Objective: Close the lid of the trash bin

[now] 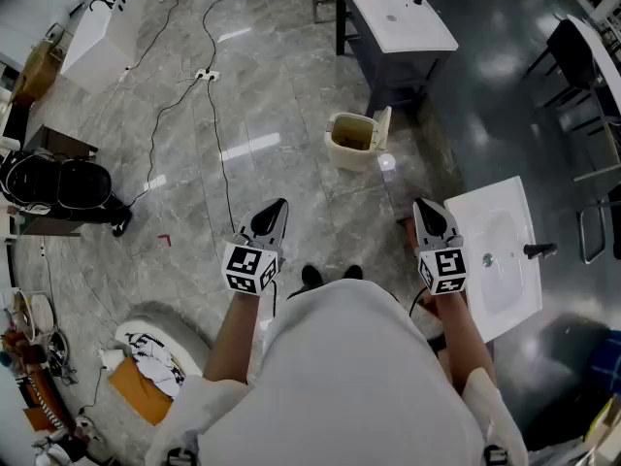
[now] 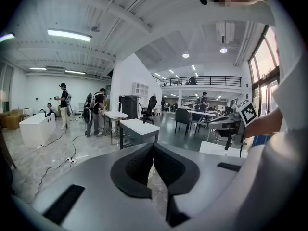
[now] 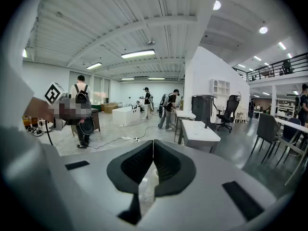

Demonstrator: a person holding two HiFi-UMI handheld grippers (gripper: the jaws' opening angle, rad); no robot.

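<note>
The cream trash bin (image 1: 351, 140) stands on the grey marble floor ahead of me, its lid (image 1: 383, 126) tipped up at the bin's right side and the inside showing. My left gripper (image 1: 279, 205) hangs short of the bin and to its left, jaws together and holding nothing. My right gripper (image 1: 419, 204) hangs short of the bin and to its right, likewise shut and empty. In the left gripper view the left gripper (image 2: 153, 147) has its pads meeting at the tip. The right gripper (image 3: 153, 143) shows the same, with a pale shape (image 3: 150, 183) low behind the jaws.
A white basin top (image 1: 500, 260) stands close by my right arm, and a dark-framed basin table (image 1: 393, 13) stands behind the bin. Cables and a power strip (image 1: 206, 74) cross the floor to the left. Black bags (image 1: 53, 183) sit at far left, chairs (image 1: 572, 56) at right.
</note>
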